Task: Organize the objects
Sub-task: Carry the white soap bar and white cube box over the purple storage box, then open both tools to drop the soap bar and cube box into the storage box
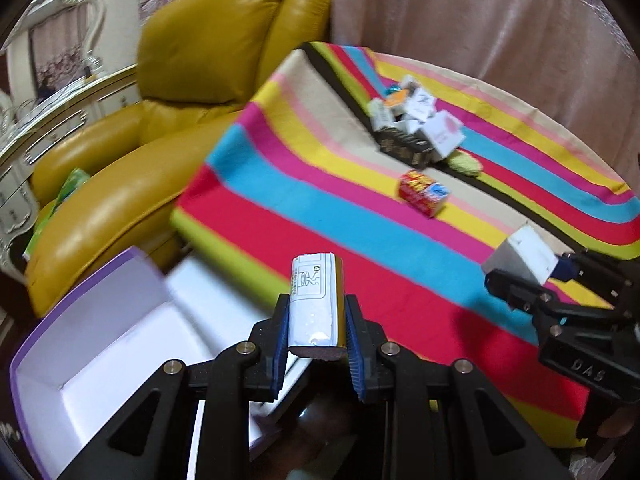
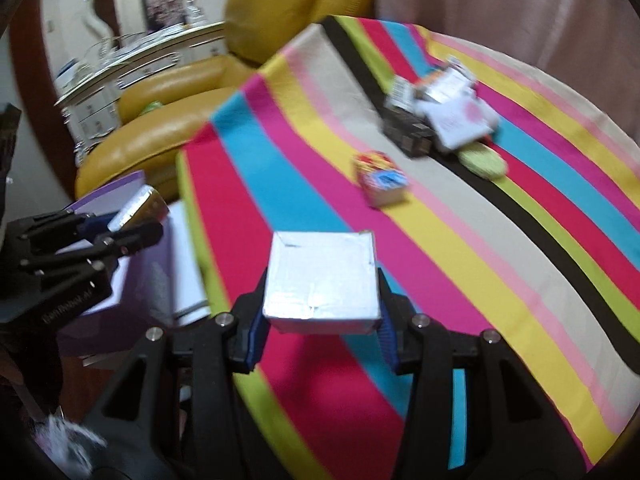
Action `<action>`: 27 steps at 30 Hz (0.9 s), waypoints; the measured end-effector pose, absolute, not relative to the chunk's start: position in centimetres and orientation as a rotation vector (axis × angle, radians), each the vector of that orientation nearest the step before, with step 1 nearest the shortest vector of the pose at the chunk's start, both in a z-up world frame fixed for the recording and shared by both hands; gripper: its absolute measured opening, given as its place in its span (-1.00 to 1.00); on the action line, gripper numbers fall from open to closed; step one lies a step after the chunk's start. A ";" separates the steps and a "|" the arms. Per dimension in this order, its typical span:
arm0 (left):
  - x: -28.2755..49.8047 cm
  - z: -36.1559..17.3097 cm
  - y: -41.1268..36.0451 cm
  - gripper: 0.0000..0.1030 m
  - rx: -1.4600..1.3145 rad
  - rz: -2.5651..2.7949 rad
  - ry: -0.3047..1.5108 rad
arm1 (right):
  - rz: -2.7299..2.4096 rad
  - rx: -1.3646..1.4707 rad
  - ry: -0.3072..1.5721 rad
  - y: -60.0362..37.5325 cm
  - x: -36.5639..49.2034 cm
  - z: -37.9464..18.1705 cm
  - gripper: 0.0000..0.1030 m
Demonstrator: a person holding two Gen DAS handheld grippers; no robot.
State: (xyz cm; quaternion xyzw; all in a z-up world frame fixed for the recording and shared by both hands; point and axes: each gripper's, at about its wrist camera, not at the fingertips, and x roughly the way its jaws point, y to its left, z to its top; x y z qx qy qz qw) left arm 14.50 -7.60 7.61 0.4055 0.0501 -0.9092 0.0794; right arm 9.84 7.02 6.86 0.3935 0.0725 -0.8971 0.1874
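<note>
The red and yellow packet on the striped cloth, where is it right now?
The red and yellow packet lies alone mid-cloth on the striped tablecloth, just in front of the pile of small boxes, beside the green knitted item.

two grippers (image 1: 316,332) (image 2: 320,320), one purple box (image 1: 80,320), one armchair (image 1: 180,80), one red packet (image 1: 422,194).

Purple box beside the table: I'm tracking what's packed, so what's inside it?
The purple box shows only bare white walls and floor. Its near corner is hidden behind the left hand-held gripper.
</note>
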 end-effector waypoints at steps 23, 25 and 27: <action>26.1 4.0 -23.7 -0.48 1.100 -2.333 0.413 | -2.032 0.999 0.520 -14.8 13.3 6.0 -0.04; 26.6 3.4 -24.8 -0.48 1.103 -2.303 0.439 | -2.001 0.995 0.548 -16.1 14.0 5.5 -0.04; 27.1 2.9 -25.6 -0.48 1.105 -2.279 0.462 | -1.979 0.995 0.563 -16.9 14.3 5.1 -0.04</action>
